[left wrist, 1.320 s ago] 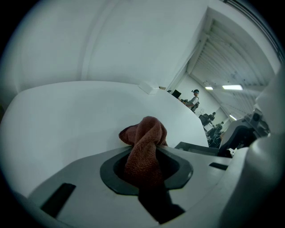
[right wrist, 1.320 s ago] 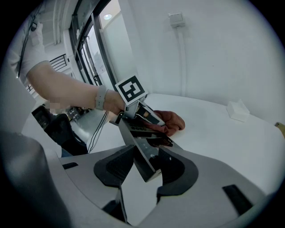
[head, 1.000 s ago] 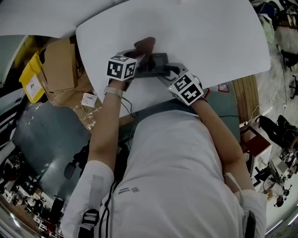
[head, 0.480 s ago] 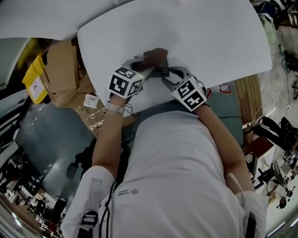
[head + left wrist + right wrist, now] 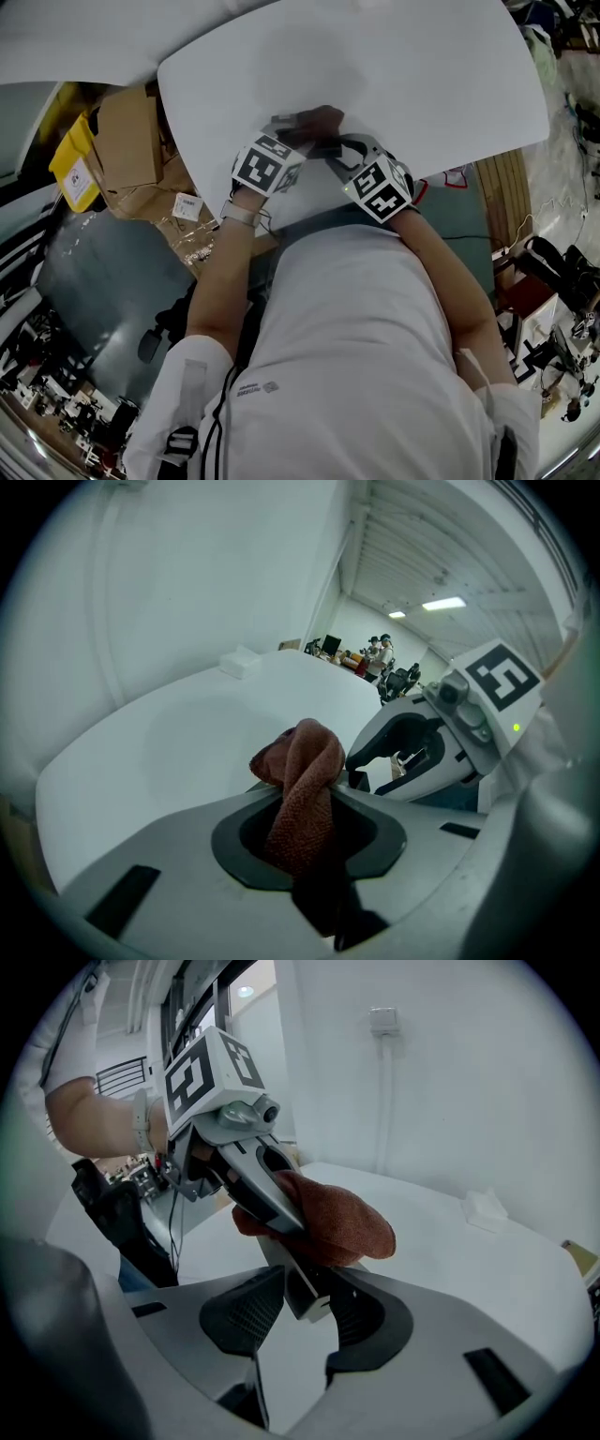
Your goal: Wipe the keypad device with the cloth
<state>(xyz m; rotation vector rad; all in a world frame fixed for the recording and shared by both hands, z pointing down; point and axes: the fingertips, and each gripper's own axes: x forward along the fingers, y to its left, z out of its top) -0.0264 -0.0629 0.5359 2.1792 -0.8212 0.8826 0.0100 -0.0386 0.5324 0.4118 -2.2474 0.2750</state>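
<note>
Forearms reach forward and converge over the near edge of the white table (image 5: 441, 75): the left forearm (image 5: 220, 272) runs almost straight ahead, the right forearm (image 5: 441, 272) angles inward, and the 2 grippers meet nose to nose just inside that edge, their marker cubes close side by side.

The right gripper (image 5: 305, 1307) has its jaws closed on the near end of the keypad device (image 5: 296, 1283), a flat slab clamped by its 2 side edges. The slab's long axis runs away from these jaws and up towards the left gripper (image 5: 305, 801), so the far end stands higher above the table than the held end. Its keys cannot be made out in any view.

The left gripper's jaws are pinched on the reddish-brown cloth (image 5: 305, 775). The cloth rises from between them as a bunched fold and bulges past the tips. In the right gripper view that bulge lies on the upper side of the keypad device, just beyond the right gripper's jaws, with the left gripper's fingers pressing down on it from above. From the head view the cloth shows as a brown patch further in over the table than both marker cubes.
</note>
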